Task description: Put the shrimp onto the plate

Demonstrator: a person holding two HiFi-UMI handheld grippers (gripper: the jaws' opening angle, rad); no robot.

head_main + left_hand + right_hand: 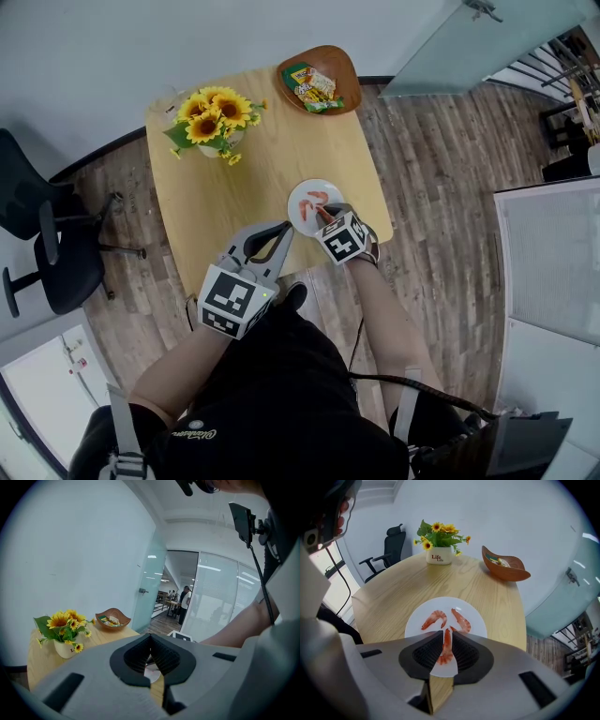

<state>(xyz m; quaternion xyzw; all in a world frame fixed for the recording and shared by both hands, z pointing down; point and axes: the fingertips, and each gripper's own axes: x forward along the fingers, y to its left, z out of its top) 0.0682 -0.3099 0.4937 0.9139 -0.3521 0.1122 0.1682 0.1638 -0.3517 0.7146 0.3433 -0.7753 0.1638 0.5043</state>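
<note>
1. I see the gripped shrimp [446,648] clamped between the jaws of my right gripper [324,212]. Its long axis runs along them and points away, over the plate's near edge.
2. The white plate [477,621] holds a curled shrimp [433,619] and a second shrimp [461,619].
3. My left gripper [150,638] has its jaws pressed together on nothing, near the plate.
4. The wooden bowl [511,573] at the far side of the table [389,597] holds snack packets [498,562].

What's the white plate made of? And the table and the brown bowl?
The plate looks like glazed ceramic or plastic: plain white, smooth, with small highlights. The table looks like light wood or wood-look laminate: grain lines, matte. The bowl seems polished wood: brown with a soft sheen.
</note>
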